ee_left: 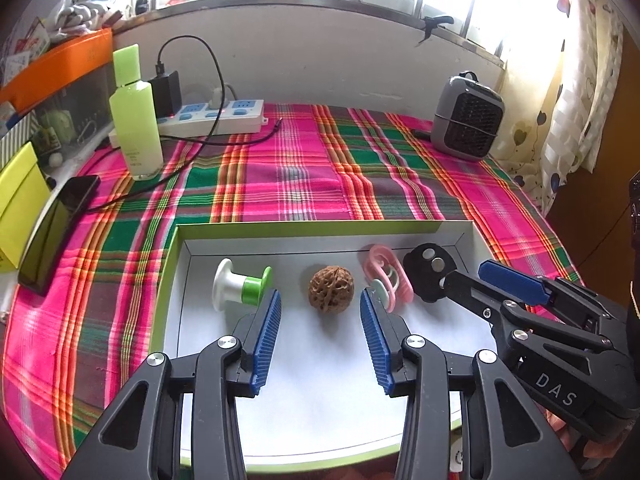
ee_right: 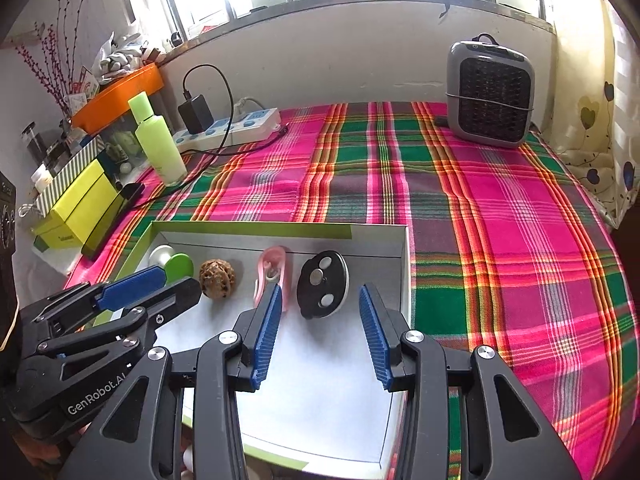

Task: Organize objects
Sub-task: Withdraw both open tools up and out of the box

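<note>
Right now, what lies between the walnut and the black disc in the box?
The pink clip lies between the walnut and the black disc; both wrist views show it.

Shallow box [ee_left: 176, 248] on plaid cloth [ee_left: 304, 176], open above. 4 items line its far wall: white-green spool [ee_left: 240, 286], walnut [ee_left: 331, 289], pink clip [ee_left: 386, 278], black disc [ee_left: 428, 276], with narrow gaps between them. The near half of the box floor is bare. Left gripper [ee_left: 320, 300] and right gripper [ee_right: 319, 298], jaws spread, occupy the near edge side by side. Behind the box the cloth lies free up to the green bottle [ee_left: 134, 120], power strip [ee_left: 216, 116] and grey heater [ee_left: 466, 118].
</note>
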Demonstrator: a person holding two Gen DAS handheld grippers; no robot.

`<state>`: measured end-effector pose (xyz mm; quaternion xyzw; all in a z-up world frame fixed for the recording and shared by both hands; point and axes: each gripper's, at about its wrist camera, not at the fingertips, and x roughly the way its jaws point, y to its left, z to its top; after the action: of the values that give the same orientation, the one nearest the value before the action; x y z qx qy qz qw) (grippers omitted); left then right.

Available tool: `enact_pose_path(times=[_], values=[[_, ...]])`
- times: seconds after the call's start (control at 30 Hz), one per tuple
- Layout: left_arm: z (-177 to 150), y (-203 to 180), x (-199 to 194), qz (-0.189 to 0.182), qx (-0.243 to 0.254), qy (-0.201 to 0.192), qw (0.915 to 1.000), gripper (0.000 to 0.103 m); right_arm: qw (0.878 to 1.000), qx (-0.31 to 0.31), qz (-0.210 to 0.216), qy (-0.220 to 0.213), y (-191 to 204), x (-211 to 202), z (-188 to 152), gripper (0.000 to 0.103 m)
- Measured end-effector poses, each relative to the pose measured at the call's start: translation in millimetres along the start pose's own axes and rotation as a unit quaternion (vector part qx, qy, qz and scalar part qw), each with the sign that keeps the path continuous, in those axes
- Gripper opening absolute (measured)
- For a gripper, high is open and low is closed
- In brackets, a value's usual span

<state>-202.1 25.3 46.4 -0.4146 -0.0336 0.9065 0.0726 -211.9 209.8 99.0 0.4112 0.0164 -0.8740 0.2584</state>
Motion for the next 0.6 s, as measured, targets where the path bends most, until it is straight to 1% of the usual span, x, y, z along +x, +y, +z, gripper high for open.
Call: enact_pose_path(times=[0.27, 0.6], values=[[-7, 1, -16, 0.003, -0.004, -0.009, 0.9999, 0.04, 1.0, -0.006, -0.002, -0.004, 6, -10, -8, 0.042], [-19, 1, -38, 0.009, -0.007, -0.031, 0.9995, 0.04, 1.0, -0.005, -0.005, -0.014, 10, -26, -19, 0.042]])
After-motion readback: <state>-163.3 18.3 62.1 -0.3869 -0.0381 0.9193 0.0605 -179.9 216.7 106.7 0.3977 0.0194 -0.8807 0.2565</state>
